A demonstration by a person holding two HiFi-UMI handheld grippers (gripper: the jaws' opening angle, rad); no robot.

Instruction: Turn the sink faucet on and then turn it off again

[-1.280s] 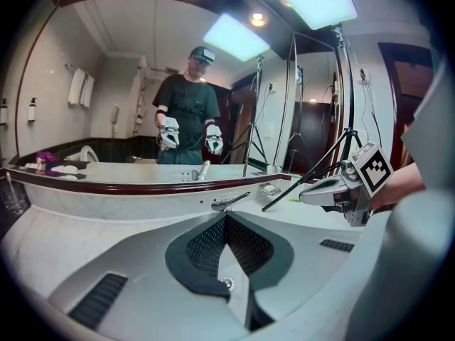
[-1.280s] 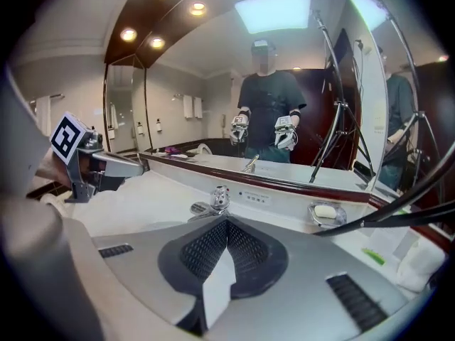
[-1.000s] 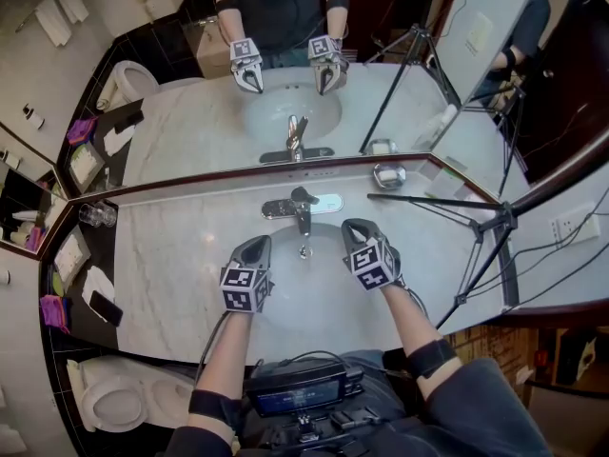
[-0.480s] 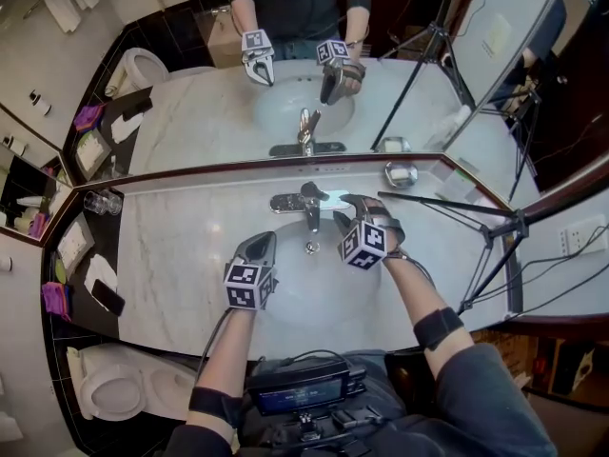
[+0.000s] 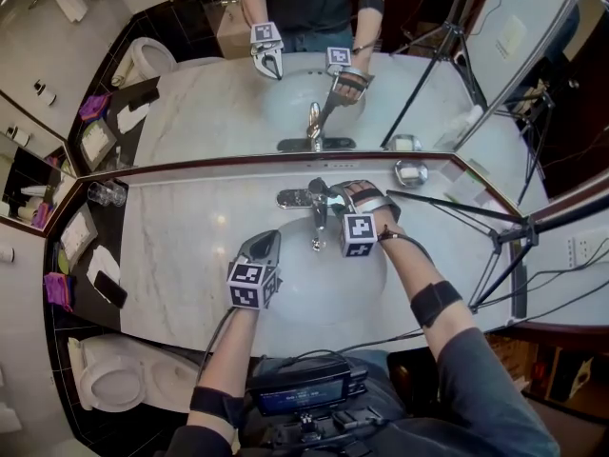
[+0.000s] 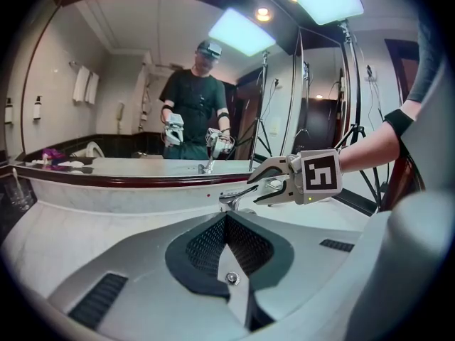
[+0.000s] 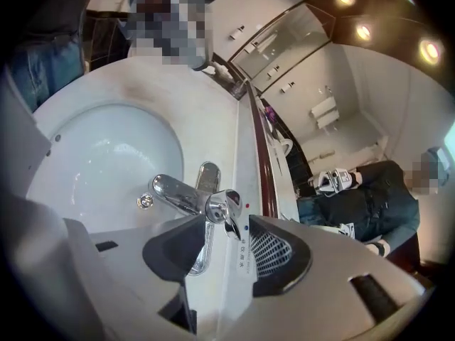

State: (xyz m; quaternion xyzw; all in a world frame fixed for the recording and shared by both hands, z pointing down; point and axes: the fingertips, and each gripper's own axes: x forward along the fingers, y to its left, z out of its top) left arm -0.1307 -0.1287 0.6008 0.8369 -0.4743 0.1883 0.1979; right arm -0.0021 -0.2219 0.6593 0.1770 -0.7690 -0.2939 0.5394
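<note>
The left gripper (image 5: 268,239) hangs idle over the left side of the basin (image 5: 319,288), its fingers (image 6: 206,244) shut together with nothing between them. It is best kept there, clear of the tap. The faucet (image 5: 312,204) stands at the back of the basin, midway along the worktop (image 5: 176,246), and no water shows, so the step in hand looks to be the turning-on. The right gripper (image 5: 335,194) is at the faucet: its fingers (image 7: 274,251) have just been opening and stand wide apart. The lever (image 7: 226,208) sits in the gap between them, apparently untouched by either pad, though the wide lens makes that hard to judge. To do it well, I'd move the fingers on until they straddle the lever squarely, close gently, then lift along the lever's own arc rather than twist. Chrome is slippery, so a grip near the lever's root should slide less than one at its tip

Left to right, the worktop is pale veined marble, polished, with a dark red moulding under the mirror (image 5: 209,103). The basin is smooth, white and oval, with a small metal drain (image 7: 144,202). The faucet is bright chrome, a slim rounded spout (image 7: 174,192) on a long flat base plate, and the lever head carries a red and a blue dot
</note>
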